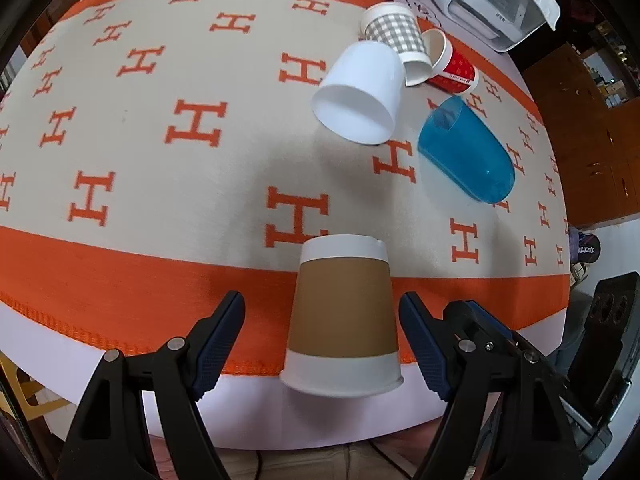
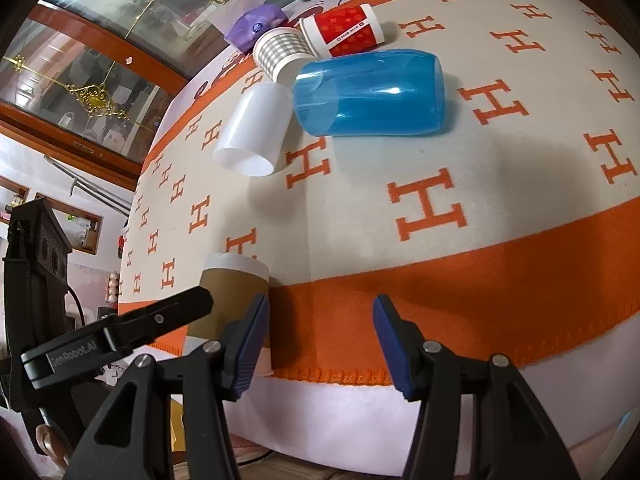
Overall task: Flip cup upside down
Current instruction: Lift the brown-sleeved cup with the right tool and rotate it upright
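Since the brown-sleeved cup [image 1: 342, 320] already stands mouth-down near the table's front edge, at twelve o'clock between my left gripper [image 1: 322, 340] fingers, axis upright, I judge that hand nearer. Its jaws are spread wide, touching nothing. My right gripper [image 2: 322, 344] is released too, empty, the cup at its ten o'clock.

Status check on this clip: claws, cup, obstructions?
Left claw open, straddling brown cup. Right claw open, empty. Cup standing rim-down at blanket edge. Nothing blocking.
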{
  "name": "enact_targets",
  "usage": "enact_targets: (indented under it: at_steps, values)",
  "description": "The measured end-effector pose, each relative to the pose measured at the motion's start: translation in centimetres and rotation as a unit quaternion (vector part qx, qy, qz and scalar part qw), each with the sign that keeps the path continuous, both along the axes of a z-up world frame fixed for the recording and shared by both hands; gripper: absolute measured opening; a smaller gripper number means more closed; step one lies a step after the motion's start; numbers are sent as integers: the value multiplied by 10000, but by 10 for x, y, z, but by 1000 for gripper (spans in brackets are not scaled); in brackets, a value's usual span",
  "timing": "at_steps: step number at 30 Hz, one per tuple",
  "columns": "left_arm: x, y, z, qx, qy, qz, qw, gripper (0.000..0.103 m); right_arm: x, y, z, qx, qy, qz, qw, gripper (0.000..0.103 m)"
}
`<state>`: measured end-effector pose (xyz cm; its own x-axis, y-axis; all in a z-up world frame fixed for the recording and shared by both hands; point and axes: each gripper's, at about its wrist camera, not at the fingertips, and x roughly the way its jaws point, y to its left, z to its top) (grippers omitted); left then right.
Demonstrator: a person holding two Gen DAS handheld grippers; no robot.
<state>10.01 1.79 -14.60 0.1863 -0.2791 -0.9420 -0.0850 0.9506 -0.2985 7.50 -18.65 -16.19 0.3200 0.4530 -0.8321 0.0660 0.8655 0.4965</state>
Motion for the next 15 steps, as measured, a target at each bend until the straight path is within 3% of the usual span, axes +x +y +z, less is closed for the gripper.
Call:
enact_targets:
  at_steps: [6,15]
  values:
    - [-10,15,20,133,-242,-153,9995,78,0,7,4,272,117,168,9994,54]
    - [-25,44,38,325,-763,-253,9962,78,15,26,-2,894,656,439,9929,54]
